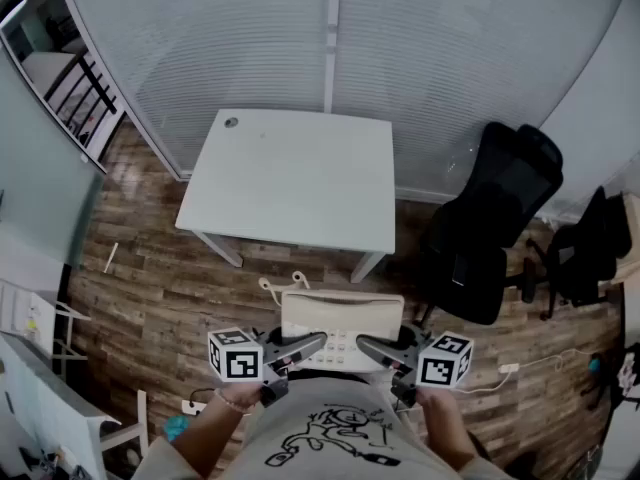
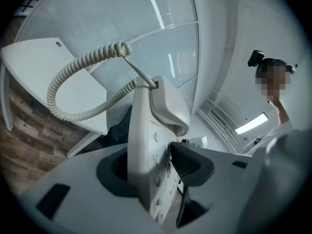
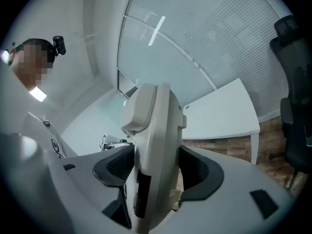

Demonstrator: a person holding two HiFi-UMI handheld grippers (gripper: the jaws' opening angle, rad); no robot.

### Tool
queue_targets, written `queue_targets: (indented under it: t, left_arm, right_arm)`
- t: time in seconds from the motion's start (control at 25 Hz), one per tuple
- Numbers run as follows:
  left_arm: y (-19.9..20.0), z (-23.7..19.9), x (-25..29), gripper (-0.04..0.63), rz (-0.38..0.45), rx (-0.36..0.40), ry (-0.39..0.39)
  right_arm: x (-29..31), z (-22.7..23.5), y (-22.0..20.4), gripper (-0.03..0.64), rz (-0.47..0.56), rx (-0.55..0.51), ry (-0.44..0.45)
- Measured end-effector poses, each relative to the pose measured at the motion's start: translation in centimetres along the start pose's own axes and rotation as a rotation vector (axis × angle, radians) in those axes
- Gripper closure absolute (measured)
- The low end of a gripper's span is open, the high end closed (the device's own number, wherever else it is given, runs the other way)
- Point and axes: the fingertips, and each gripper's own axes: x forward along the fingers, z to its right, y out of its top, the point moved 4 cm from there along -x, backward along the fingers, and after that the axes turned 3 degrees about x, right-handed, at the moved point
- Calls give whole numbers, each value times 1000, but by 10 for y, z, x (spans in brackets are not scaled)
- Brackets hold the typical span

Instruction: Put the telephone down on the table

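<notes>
A cream plastic desk telephone (image 1: 340, 330) hangs in the air between the two claws, close in front of the person's chest and over the brown wood-plank floor (image 1: 150, 288). It has not reached the white rectangular table (image 1: 300, 178): it sits on the person's side of the table's near edge, apart from it, and the tabletop is bare apart from a small round cable hole (image 1: 231, 122) by its far left corner.

The left gripper (image 2: 156, 167) is clamped on the telephone's left end. One ribbed black pad presses the keypad face and the other jaw sits against the underside. The cream handset (image 2: 168, 106) lies in its cradle above the keys, and the pale coiled cord (image 2: 73, 72) loops out from the body toward the table.

The right gripper (image 3: 156, 169) grips the opposite end, its jaws set wide, with a dark pad against each side of the thick body, which stands edge-on between them.

In the head view both claws reach inward from the sides, roughly level, with the telephone spanning the gap between them.

A black office chair (image 1: 500, 218) stands beside the table's right edge, in front of a frosted ribbed glass wall (image 1: 400, 38) that runs behind the table's far edge
</notes>
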Motion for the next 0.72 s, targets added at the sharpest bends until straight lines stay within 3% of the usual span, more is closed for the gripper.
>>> queue_targets:
  t: [0.72]
  left_arm:
    - [4,1,20,397,-5,-4,-8]
  right_arm:
    - [-12,12,9,314,15,-5,-4]
